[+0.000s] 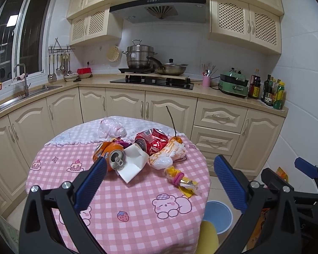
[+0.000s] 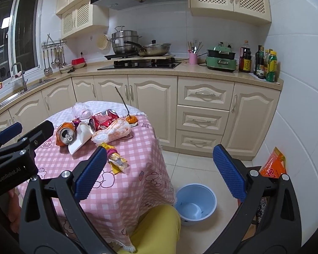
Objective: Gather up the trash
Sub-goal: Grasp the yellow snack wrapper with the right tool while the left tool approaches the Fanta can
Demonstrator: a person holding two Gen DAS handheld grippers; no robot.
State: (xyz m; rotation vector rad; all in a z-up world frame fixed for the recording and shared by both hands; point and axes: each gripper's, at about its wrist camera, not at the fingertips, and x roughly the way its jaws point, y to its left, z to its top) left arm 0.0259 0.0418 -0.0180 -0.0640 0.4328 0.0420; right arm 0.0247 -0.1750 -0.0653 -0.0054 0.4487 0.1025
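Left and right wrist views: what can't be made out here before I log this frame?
- Blue bin: left wrist view, partly hidden by the table edge and right finger; the right wrist view shows it whole.
- Orange can: left wrist view, near side covered by the left gripper finger.
- Orange bag: right wrist view, lower part behind the right gripper.
- Bottle labels: too small to read.

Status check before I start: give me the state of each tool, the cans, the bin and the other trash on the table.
Left tool: open, holding nothing.
Right tool: open, holding nothing.
Orange can: crushed, on its side, tab end open.
Red can: crushed, lying on the table.
White paper: folded, lying between the cans.
Plastic bag: crumpled, on the table.
Blue bin: upright on the floor, looks empty.
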